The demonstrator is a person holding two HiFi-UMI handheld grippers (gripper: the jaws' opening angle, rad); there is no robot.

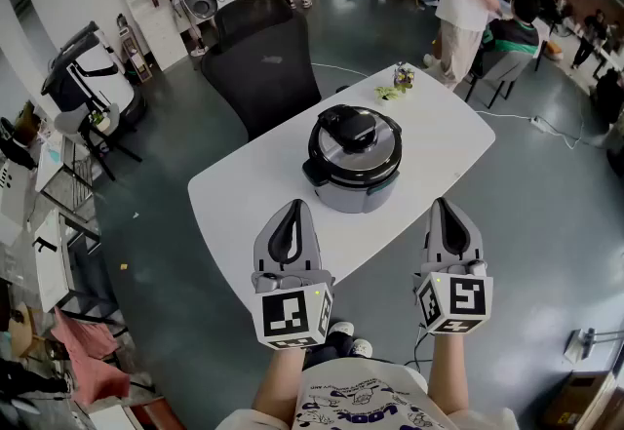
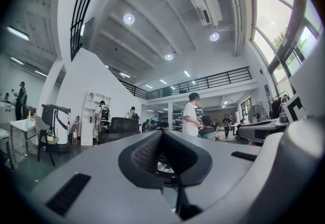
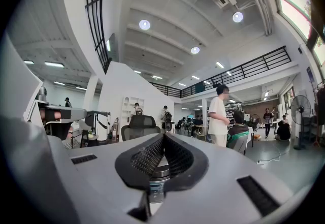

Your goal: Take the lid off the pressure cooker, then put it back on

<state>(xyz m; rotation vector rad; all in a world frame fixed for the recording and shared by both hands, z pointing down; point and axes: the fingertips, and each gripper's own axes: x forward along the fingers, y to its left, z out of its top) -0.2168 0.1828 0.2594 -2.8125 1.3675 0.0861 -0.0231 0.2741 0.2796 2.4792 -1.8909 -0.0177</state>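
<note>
pressure cooker (image 1: 354,159) sits mid white surface (image 1: 244,189), lid (image 1: 355,135) on. left tongs (image 1: 288,232) and right tongs (image 1: 451,228) both closed, empty, hovering near edge, short of cooker.

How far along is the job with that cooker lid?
Nothing visibly done: the lid sits closed on the pressure cooker on the white table. Nothing in hand: the left gripper and right gripper are both shut and empty, short of the cooker. Lifting the lid off and refitting it both seem left, though a finished job would look the same.
</note>
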